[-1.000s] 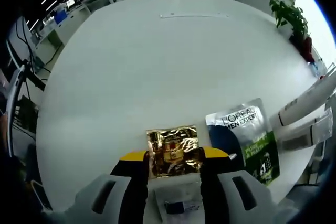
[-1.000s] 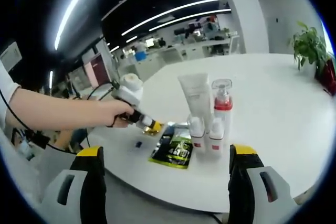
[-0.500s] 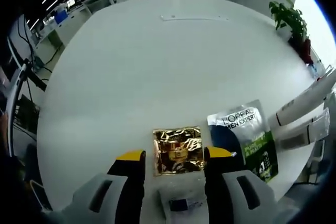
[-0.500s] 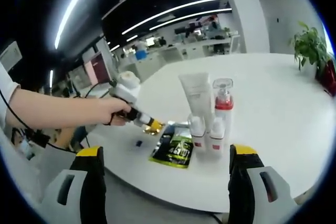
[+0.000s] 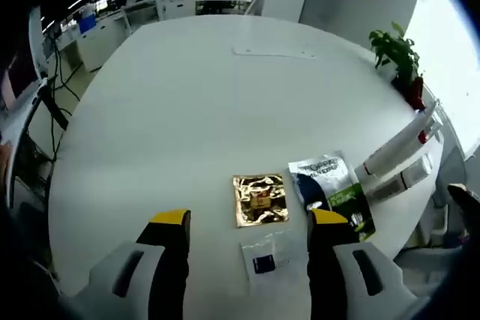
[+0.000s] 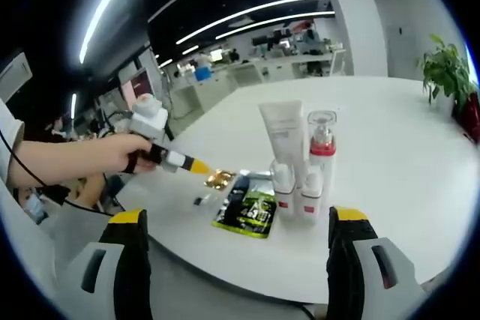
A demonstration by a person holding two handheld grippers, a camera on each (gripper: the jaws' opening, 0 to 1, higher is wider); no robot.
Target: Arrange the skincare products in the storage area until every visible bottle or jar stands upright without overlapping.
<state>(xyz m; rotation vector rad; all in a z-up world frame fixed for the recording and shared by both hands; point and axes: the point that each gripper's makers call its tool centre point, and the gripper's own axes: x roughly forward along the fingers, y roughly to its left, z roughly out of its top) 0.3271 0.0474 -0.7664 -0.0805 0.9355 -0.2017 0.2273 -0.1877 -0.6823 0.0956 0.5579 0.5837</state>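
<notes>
A gold foil sachet (image 5: 260,200) lies flat on the white table (image 5: 187,110), just ahead of my open left gripper (image 5: 247,219), which hovers above it holding nothing. Beside the sachet lie a green and silver L'Oreal sachet (image 5: 330,189) and a small clear sachet (image 5: 264,260) with a dark square. In the right gripper view a white tube (image 6: 283,136), a pump bottle with a red band (image 6: 321,148) and two small bottles (image 6: 283,189) stand upright together. My right gripper (image 6: 240,216) is open and well back from them. The left gripper (image 6: 201,168) points down at the gold sachet (image 6: 220,179).
A person's hand (image 6: 112,155) holds the left gripper. A potted plant (image 5: 394,50) stands at the table's far edge. The green sachet (image 6: 247,211) lies in front of the bottles, close to the table's near edge (image 6: 247,271). Office desks fill the background.
The left gripper has let go of the gold sachet, opened wider and drawn back and up from it. The sachet lies flat on the table. The right gripper has barely moved.
</notes>
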